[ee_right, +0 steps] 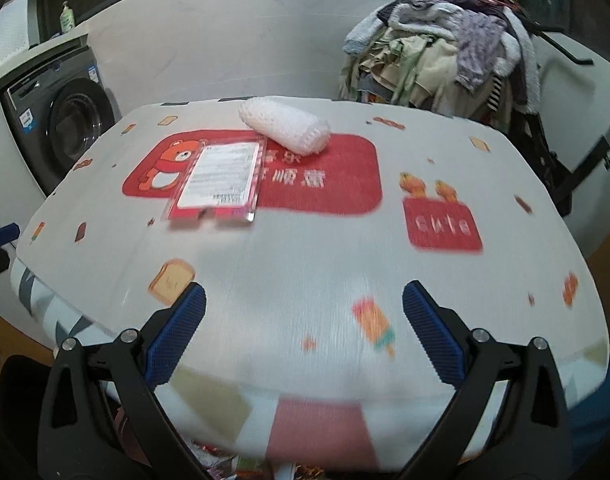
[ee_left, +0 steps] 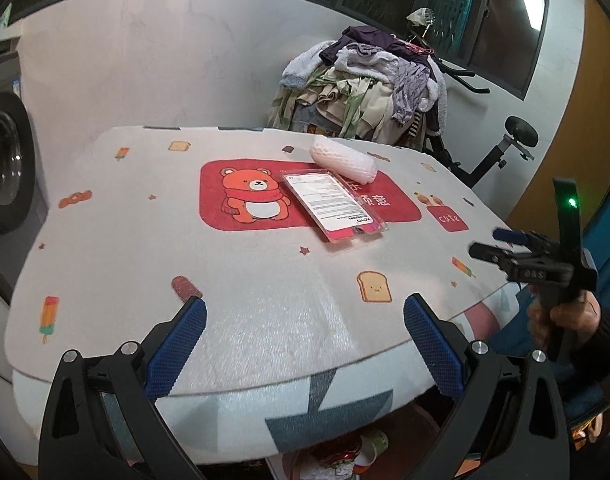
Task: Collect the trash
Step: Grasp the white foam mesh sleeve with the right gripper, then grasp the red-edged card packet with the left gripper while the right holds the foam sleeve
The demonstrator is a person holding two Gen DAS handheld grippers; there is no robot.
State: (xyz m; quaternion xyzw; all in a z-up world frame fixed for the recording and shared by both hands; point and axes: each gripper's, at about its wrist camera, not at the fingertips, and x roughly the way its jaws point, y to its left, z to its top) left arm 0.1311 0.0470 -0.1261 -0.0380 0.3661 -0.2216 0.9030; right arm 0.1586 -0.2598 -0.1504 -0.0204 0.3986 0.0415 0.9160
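A flat clear plastic package with a white label and pink card [ee_left: 335,206] [ee_right: 219,180] lies on the red bear print of the table cloth. A white foam net sleeve [ee_left: 343,160] [ee_right: 287,126] lies just behind it, touching its far corner. My left gripper [ee_left: 305,316] is open and empty, above the table's near edge. My right gripper [ee_right: 305,308] is open and empty over the near side of the table; it also shows at the right of the left wrist view [ee_left: 501,246].
The table [ee_left: 105,264] [ee_right: 505,300] carries a white cloth with cartoon prints. A washing machine [ee_right: 65,124] stands at the left. A heap of clothes [ee_left: 361,88] [ee_right: 445,48] on an exercise bike is behind the table. Colourful wrappers [ee_left: 345,458] lie below the table's front edge.
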